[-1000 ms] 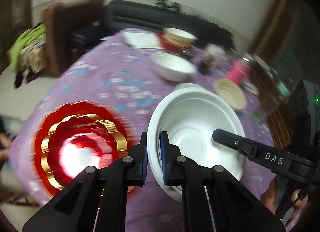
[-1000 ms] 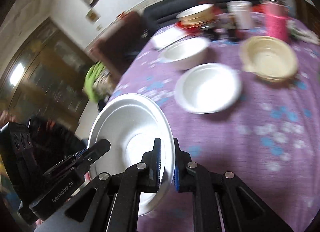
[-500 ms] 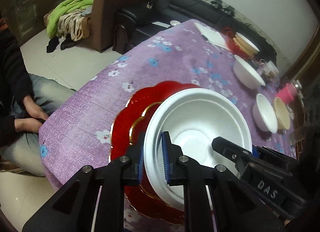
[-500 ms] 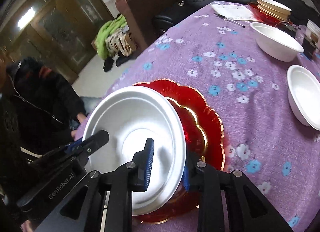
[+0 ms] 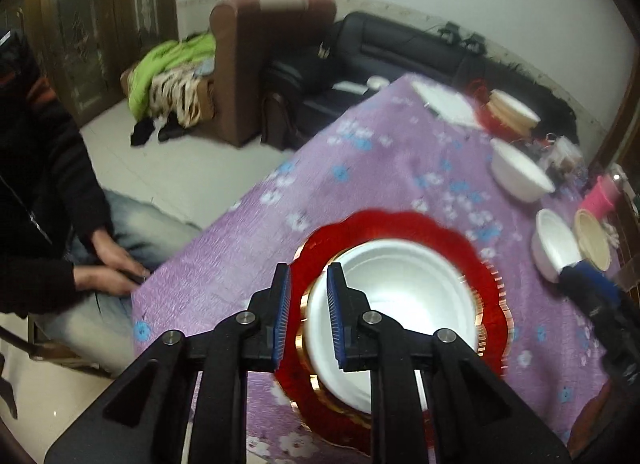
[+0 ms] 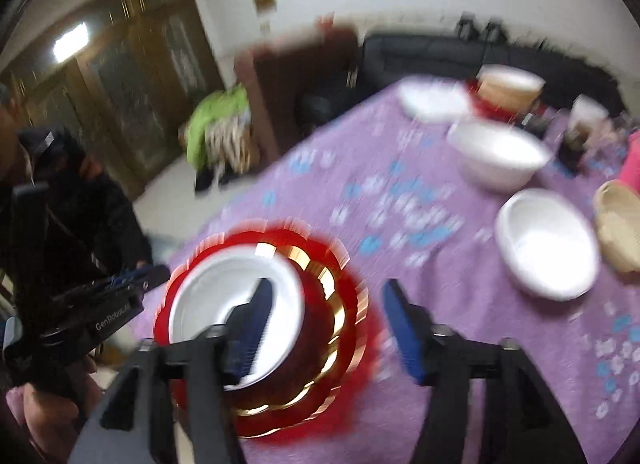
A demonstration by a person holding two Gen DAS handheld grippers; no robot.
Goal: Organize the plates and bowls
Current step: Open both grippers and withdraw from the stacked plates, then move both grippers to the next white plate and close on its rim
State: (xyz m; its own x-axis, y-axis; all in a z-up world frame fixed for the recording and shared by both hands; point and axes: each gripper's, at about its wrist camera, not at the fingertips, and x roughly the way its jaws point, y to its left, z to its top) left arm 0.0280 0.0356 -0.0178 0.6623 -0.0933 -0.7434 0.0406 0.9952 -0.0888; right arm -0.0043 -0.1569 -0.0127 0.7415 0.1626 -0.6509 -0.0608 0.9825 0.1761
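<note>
Right gripper (image 6: 328, 324) has just opened off the white bowl (image 5: 400, 304), now resting on the red plate (image 5: 492, 276); left gripper (image 5: 308, 316) barely parted around its rim.

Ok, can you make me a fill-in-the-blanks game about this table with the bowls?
1. The big white bowl sits on a ____ plate with gold trim.
2. The tablecloth is ____ with little flowers.
3. The right gripper is ____, with nothing between its fingers.
4. Beside the tan bowl stands a ____ cup.

Missing words: red; purple; open; pink
</note>
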